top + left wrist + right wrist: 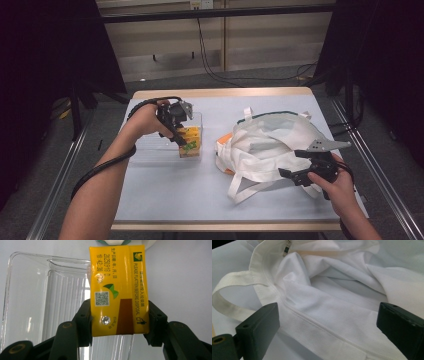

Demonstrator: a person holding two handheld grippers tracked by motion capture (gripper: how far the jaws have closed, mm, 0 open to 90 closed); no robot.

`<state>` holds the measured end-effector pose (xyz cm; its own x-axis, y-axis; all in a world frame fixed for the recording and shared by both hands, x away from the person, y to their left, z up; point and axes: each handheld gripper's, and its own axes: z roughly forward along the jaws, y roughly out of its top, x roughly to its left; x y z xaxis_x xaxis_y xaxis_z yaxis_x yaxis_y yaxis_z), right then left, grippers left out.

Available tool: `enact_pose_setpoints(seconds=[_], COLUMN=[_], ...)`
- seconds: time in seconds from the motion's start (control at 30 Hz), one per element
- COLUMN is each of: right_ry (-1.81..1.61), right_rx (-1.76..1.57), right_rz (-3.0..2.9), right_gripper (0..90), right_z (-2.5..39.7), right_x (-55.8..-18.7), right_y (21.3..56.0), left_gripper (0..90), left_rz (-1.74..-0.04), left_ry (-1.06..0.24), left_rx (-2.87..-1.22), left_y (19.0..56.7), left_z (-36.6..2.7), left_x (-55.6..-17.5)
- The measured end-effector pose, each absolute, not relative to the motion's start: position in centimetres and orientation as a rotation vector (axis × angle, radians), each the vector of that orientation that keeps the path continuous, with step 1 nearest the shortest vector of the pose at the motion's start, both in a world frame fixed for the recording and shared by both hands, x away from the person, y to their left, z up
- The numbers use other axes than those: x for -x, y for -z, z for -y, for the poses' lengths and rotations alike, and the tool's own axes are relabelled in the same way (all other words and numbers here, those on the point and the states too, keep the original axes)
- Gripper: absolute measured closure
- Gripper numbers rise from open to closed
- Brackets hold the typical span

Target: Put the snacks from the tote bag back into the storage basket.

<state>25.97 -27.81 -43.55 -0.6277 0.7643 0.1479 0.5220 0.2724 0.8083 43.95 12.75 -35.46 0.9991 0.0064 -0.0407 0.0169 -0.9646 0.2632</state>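
Pale blue covers the table [165,195], with a clear plastic tray [30,302] toward its left edge. At the tray's right end the left tool [120,317] pinches a yellow drink carton [117,282] by its sides. Nearer the right edge, the right tool [327,327] hangs spread apart over a crumpled white tote bag [332,302]

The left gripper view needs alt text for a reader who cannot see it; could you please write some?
The left gripper holds a yellow drink carton between its two black jaws, one on each side. A clear plastic tray lies beneath and to the left, on a pale table. The carton's top shows a QR code and the words "please flatten before disposal".
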Motion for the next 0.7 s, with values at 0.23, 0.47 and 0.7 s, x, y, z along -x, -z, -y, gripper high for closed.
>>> enact_pose_setpoints(seconds=[0.23,0.47,0.7], right_ry=[-1.284,-1.283,-1.283], right_rx=[-1.187,-1.189,-1.186], right_rz=[-2.276,-2.277,-2.278], right_gripper=[4.5,4.6,4.5], right_z=[27.76,27.71,27.70], right_x=[-25.99,-25.97,-25.97], right_y=[43.59,43.61,43.59], left_gripper=[50.0,50.0,49.9], left_rz=[-0.008,-0.005,0.001], left_ry=[0.050,0.054,0.048], left_rx=[-2.876,-2.875,-2.882], left_y=[35.53,35.78,35.90], left_z=[-12.67,-12.68,-12.64], left_x=[-43.91,-43.89,-43.85])
